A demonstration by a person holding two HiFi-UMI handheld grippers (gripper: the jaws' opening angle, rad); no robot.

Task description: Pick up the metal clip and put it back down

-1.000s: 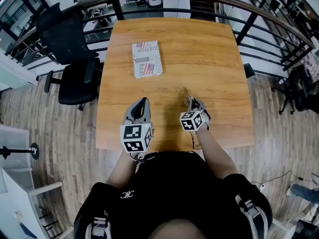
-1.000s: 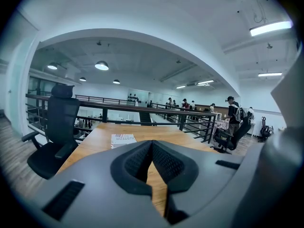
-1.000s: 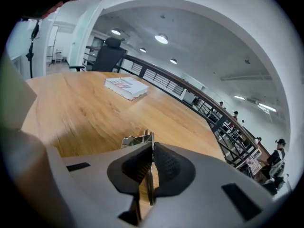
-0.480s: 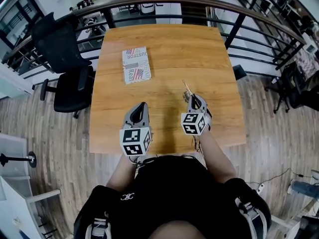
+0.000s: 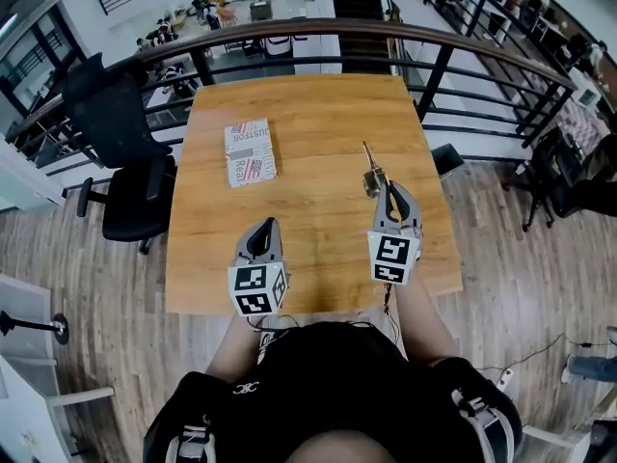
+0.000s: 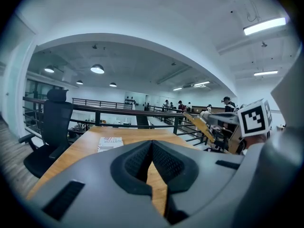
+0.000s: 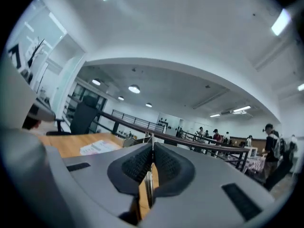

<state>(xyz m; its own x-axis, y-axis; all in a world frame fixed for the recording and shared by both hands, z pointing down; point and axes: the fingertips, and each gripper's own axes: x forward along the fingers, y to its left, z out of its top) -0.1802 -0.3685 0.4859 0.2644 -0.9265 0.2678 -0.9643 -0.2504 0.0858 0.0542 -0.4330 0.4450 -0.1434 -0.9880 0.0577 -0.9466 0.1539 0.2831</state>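
The metal clip (image 5: 370, 174) is a thin brassy piece lifted clear of the wooden table (image 5: 318, 114), sticking out from the tips of my right gripper (image 5: 387, 188). The right jaws are shut on the clip; in the right gripper view its thin edge (image 7: 150, 177) runs between the dark pads (image 7: 137, 164). In the left gripper view the clip (image 6: 201, 125) shows at the right, next to the right gripper's marker cube (image 6: 254, 118). My left gripper (image 5: 267, 226) hovers over the table's near left part, its jaws shut with nothing between them (image 6: 152, 144).
A printed booklet (image 5: 249, 151) lies on the table's far left part, also seen as the booklet (image 6: 109, 143). A black office chair (image 5: 120, 152) stands left of the table. A dark metal railing (image 5: 386, 41) curves behind the far edge. People stand in the background.
My right gripper has risen off the table with the clip held in it and now points level. The left gripper drew back slightly towards the table's near edge.
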